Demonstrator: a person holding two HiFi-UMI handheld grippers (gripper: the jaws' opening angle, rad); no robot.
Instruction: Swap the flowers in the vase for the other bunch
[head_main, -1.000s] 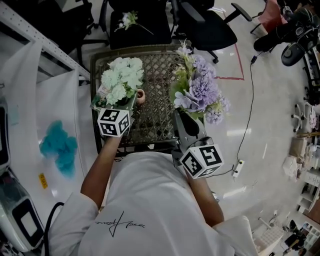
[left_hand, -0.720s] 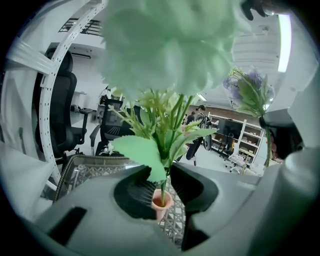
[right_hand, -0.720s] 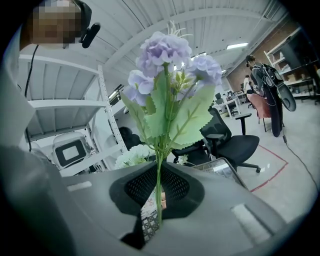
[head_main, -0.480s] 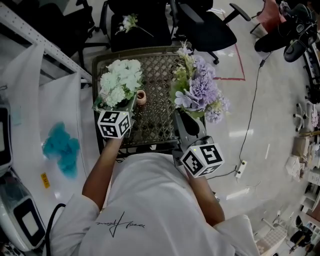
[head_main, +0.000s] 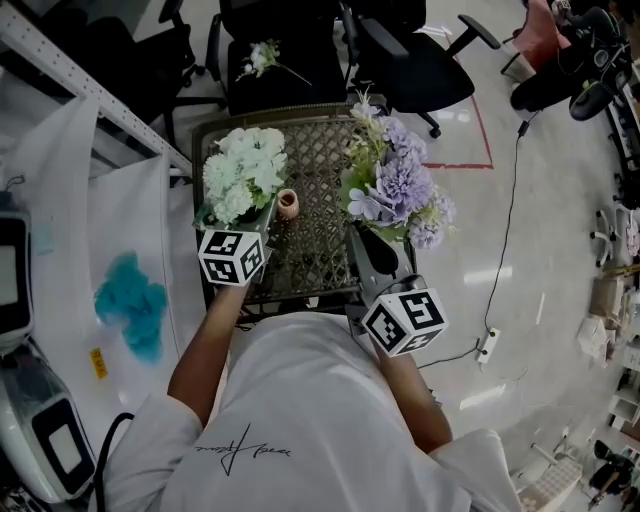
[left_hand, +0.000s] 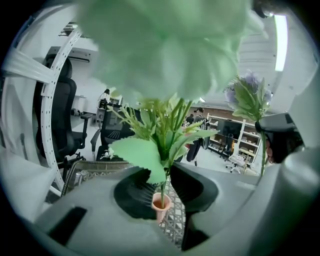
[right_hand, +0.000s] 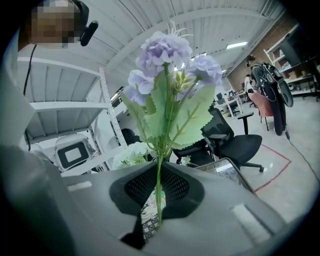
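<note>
Two bunches were gripped: left fingers (left_hand: 132, 192) closed on the white bunch (head_main: 243, 170), its stem over the pink vase (head_main: 288, 204) at upper centre. Right fingers (right_hand: 145, 187) pinched the purple bunch (head_main: 395, 185), which overhung the right edge of the lattice worktop (head_main: 320, 250).

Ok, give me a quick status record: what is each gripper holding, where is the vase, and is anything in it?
left gripper: shut on the white bunch, stem between the jaws
right gripper: shut on the purple bunch, held up, not in the vase
vase: small, pink, upright on the mesh table, just ahead of the left gripper
vase contents: white bunch's stem tip appears to sit in its mouth
swap: not yet done
</note>
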